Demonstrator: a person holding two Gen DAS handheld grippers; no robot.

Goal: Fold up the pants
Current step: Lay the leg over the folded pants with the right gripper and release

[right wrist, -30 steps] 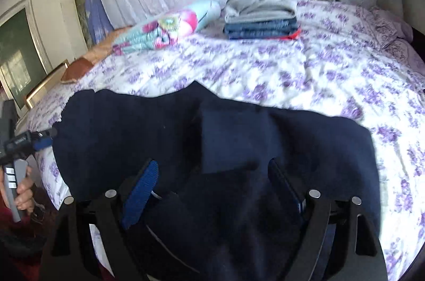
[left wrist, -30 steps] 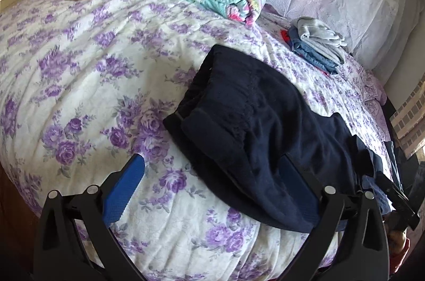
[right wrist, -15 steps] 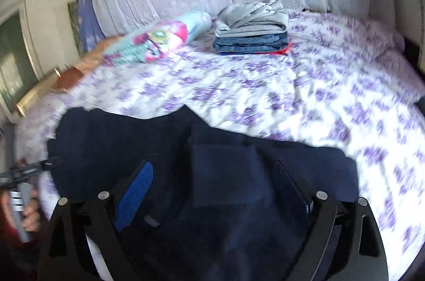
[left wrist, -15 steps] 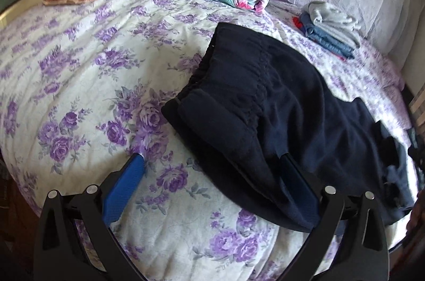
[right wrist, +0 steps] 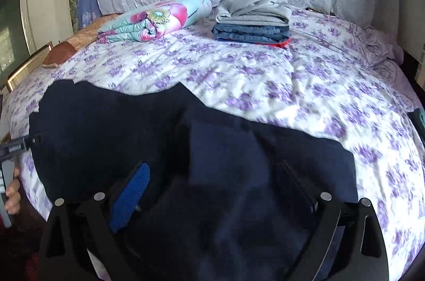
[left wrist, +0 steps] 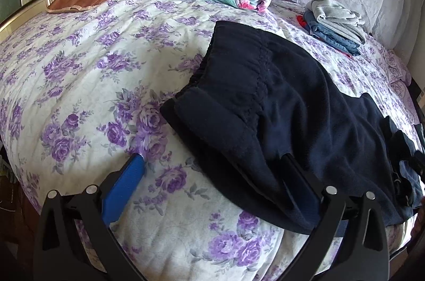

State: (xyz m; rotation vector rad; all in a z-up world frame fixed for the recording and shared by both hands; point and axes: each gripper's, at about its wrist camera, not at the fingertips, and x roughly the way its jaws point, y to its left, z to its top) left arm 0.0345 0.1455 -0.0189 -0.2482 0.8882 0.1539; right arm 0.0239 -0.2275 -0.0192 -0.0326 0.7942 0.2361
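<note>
- As its blue-padded jaws open further, the right gripper point(right wrist: 209, 182) hangs over the dark navy fleece pants point(right wrist: 164, 148), cloth lying between but not pinched.
- Since a second ago the left gripper point(left wrist: 215, 172) has tilted; its jaws stay spread, one pad over the pants' waist end, gripping nothing.
- Pants lie spread across the purple-flowered bedspread point(left wrist: 79, 84), released; another fold probably follows.
- Beyond, a folded grey-and-denim clothes stack point(right wrist: 252, 18) waits.

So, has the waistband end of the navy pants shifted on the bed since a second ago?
No. In the left wrist view the waistband corner of the navy pants lies beside the same purple rose cluster on the bedspread as before.
</note>
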